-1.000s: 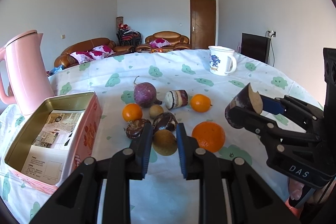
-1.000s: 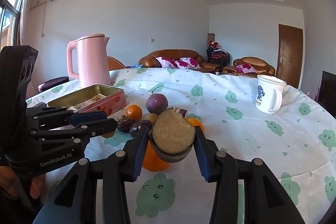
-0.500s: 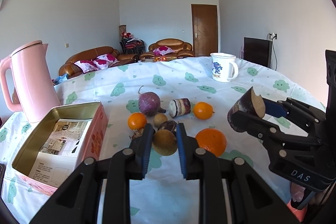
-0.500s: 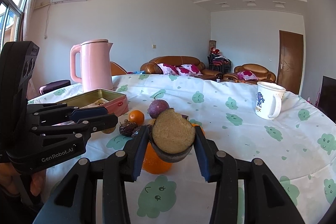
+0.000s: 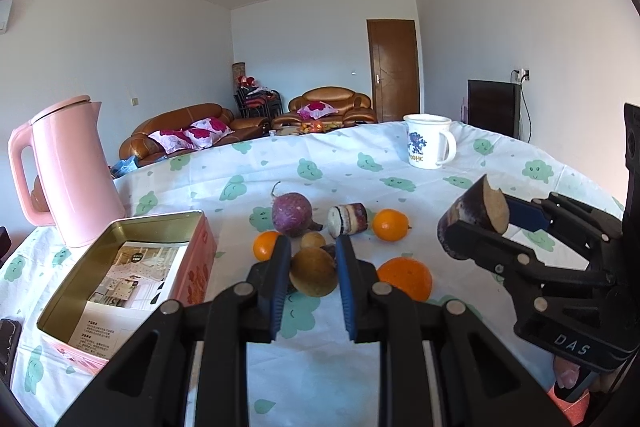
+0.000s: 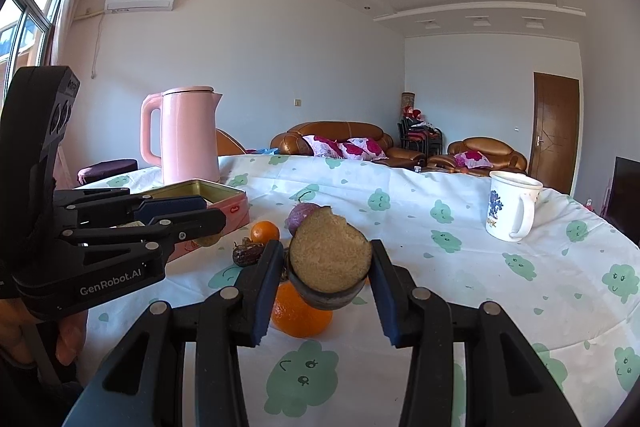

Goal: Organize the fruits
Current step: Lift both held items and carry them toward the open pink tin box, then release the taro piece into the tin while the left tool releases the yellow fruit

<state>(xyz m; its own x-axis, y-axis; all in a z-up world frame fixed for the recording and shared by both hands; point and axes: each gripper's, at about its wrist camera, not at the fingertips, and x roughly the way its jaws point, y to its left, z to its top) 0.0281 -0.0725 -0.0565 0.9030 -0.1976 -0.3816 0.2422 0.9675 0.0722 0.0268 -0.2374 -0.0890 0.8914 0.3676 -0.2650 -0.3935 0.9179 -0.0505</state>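
Note:
My left gripper (image 5: 312, 269) is shut on a round brown fruit (image 5: 313, 277) and holds it above the cloth. My right gripper (image 6: 326, 265) is shut on a cut dark-skinned piece with a tan face (image 6: 329, 259), also held up; this piece shows in the left wrist view (image 5: 476, 217). On the table lie a purple round root (image 5: 291, 214), a small orange (image 5: 265, 245), another small orange (image 5: 390, 225), a large orange (image 5: 406, 279), a cut cylinder piece (image 5: 347, 220) and a small brown fruit (image 5: 313, 239). An open gold tin (image 5: 120, 267) stands to the left.
A pink kettle (image 5: 66, 171) stands behind the tin at the left. A white mug (image 5: 428, 146) stands at the far right of the table. Dark wrinkled fruits (image 6: 246, 253) lie near the tin. Sofas and a door are beyond the table.
My left gripper has lifted the brown fruit off the table and both views have tilted upward. The right gripper has kept the cut piece held up.

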